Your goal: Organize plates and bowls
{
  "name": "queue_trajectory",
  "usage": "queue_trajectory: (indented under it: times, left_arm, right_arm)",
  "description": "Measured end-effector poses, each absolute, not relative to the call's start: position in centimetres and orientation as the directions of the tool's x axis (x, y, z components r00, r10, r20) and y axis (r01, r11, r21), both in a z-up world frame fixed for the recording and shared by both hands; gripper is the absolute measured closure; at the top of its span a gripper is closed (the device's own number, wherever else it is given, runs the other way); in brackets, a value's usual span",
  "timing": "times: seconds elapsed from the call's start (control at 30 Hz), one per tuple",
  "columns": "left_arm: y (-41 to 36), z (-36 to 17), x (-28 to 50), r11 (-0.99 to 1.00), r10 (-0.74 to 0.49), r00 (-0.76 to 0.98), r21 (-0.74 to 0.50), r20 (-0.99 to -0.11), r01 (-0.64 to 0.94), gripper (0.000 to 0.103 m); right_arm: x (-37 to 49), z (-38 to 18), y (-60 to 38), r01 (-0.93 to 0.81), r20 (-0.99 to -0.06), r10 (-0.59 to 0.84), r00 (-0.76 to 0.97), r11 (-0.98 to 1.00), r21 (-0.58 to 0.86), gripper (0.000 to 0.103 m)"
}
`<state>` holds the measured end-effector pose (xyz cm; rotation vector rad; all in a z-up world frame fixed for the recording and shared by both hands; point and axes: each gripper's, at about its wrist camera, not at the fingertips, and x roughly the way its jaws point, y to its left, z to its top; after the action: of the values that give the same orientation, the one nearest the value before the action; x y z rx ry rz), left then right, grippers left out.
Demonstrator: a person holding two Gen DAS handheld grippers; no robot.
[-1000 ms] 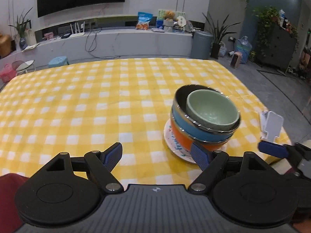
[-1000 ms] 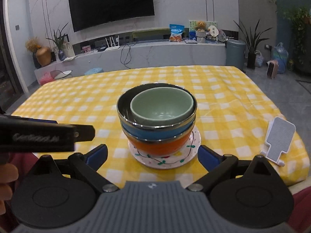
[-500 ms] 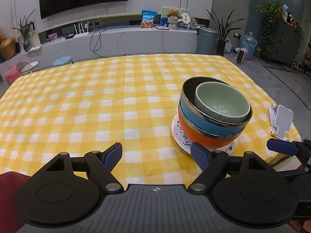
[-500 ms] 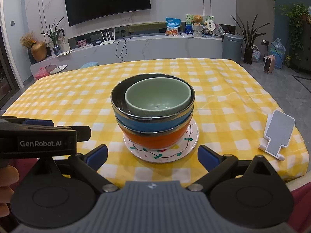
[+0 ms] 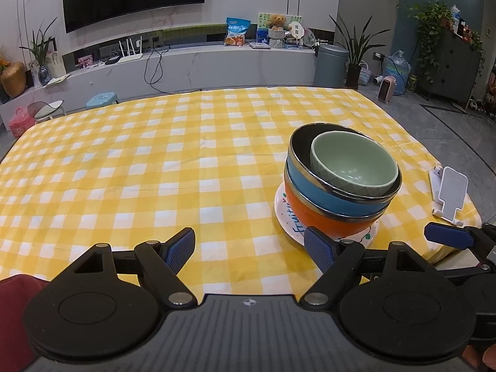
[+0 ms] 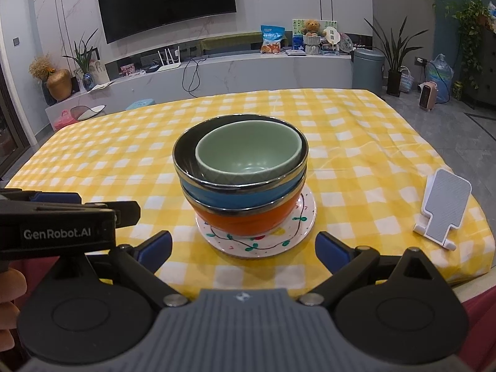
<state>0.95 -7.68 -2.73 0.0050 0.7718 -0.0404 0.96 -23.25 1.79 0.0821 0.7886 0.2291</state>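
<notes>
On the yellow checked table a stack stands on a white painted plate (image 6: 297, 232) (image 5: 286, 214): an orange bowl (image 6: 248, 220) (image 5: 328, 220) at the bottom, a blue steel-rimmed bowl (image 6: 235, 197) (image 5: 334, 198) in it, and a pale green bowl (image 6: 248, 155) (image 5: 353, 164) on top. My right gripper (image 6: 243, 246) is open just short of the stack, level with the plate, nothing between its fingers. My left gripper (image 5: 249, 248) is open and empty, left of the stack, its right fingertip close to the plate's near edge.
A white phone stand (image 6: 443, 214) (image 5: 449, 195) sits near the table's right edge. The left gripper's body (image 6: 62, 226) shows at the left of the right wrist view, and a blue fingertip of the right gripper (image 5: 446, 235) at the right of the left wrist view. A TV wall and low shelf lie beyond.
Both grippers have drawn back and risen a little from the stack, which looks slightly farther away. The bowls and plate have not moved. Both grippers stay open.
</notes>
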Motion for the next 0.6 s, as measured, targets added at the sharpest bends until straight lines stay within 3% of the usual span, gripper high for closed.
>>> queue_trajectory:
  times: [0.6]
  left_arm:
    - [-7.74, -2.81, 0.93, 1.000, -0.029, 0.711, -0.011, -0.702, 0.030, 0.009]
  right_arm:
    - [1.34, 1.39, -23.52, -0.155, -0.706, 0.228, 0.671, 0.974, 0.167, 0.006]
